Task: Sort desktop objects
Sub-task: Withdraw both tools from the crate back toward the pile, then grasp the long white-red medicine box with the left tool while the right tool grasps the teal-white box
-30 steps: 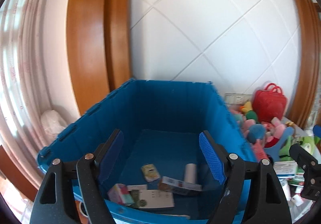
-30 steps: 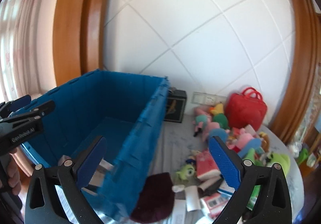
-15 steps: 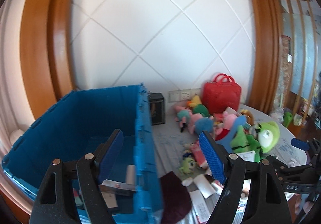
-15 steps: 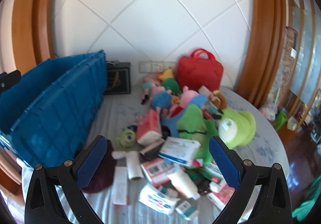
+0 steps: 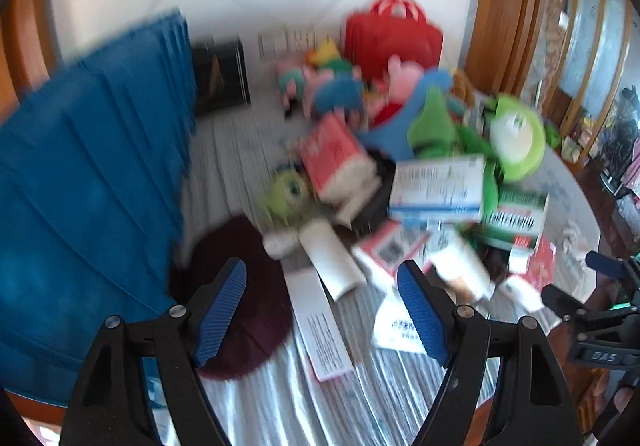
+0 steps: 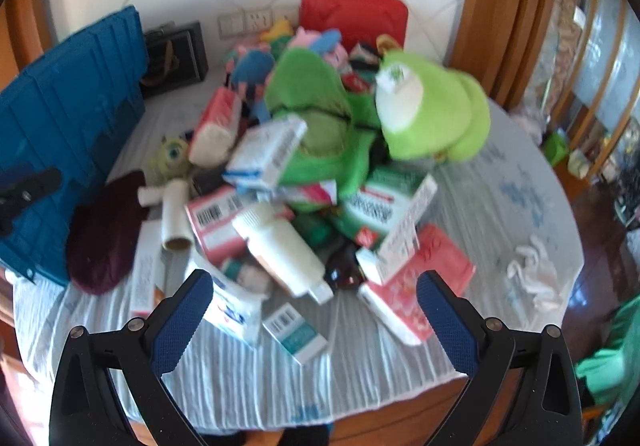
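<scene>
A heap of boxes, bottles and plush toys lies on a cloth-covered table. My left gripper (image 5: 322, 306) is open and empty above a white flat box (image 5: 320, 330) and a white tube (image 5: 330, 260), beside a maroon pouch (image 5: 236, 302). My right gripper (image 6: 314, 316) is open and empty above a small teal box (image 6: 294, 332) and a white bottle (image 6: 284, 248). The blue crate (image 5: 88, 182) stands at the left; it also shows in the right wrist view (image 6: 64, 122). The left wrist view is blurred.
A big green plush (image 6: 428, 106) tops the heap. A red bag (image 6: 354, 18) and a black box (image 6: 176, 56) stand by the tiled wall. A white crumpled thing (image 6: 534, 274) lies at the right. The table's front edge (image 6: 320, 422) is close below.
Both grippers have swung right, from over the blue crate to over the heap on the table, and tilted downward. Both stay open and empty.
</scene>
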A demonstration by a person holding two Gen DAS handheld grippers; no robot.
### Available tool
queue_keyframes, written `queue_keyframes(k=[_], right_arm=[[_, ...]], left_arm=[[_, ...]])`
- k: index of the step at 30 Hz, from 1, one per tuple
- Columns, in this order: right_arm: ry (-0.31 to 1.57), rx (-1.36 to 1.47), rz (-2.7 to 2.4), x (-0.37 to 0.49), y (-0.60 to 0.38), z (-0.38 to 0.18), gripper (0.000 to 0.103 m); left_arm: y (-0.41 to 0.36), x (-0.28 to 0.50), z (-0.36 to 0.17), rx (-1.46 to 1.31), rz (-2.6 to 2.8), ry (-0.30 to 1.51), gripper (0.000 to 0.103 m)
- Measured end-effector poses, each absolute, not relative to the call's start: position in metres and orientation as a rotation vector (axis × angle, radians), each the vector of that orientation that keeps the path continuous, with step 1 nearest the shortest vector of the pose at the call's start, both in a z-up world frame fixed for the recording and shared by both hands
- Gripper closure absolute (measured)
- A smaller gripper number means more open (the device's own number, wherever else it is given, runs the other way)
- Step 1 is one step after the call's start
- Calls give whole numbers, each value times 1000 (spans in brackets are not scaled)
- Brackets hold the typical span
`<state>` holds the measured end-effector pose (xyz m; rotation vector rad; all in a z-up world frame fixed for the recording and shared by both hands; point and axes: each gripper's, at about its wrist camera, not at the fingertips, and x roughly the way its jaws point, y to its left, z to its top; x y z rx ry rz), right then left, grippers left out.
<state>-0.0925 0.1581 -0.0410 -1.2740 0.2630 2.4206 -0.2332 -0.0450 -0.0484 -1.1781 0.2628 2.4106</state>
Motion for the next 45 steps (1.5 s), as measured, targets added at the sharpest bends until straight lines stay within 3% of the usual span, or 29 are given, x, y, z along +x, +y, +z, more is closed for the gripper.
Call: queue_keyframes(k=[10,14,17,22,25,27,30,45], right_arm=[[337,-1491,2411,-78,172,-113,2],[364,-1538,2423,-80,173,-127,25],[390,-1561,2430,-83,174,-136,27],[418,-1597,2435,-90,175,-151,36],[401,-1611,2447,-94,171,-157,46],[377,-1616,2452,-97,167,-160,49],[345,-1632,2449,-101,163,-164,62],[276,-1484,2533,-83,160,-112,64]], left_arm=[[-43,-239,-175,-1525,2317,231,25],[-42,-240,-198,-1581,2306,221,25],[-40,-240,-212,-1617,2300,234,25],[-36,-234,-212,-1543,2336,283,26],[-40,-230,-209,-1533,2346,270,41],[-43,-227,-206,-1527,2332,261,57],[-44,-221,-203,-1537,2333,274,59],[-61,-169,-139,-1335,2370,339,61]])
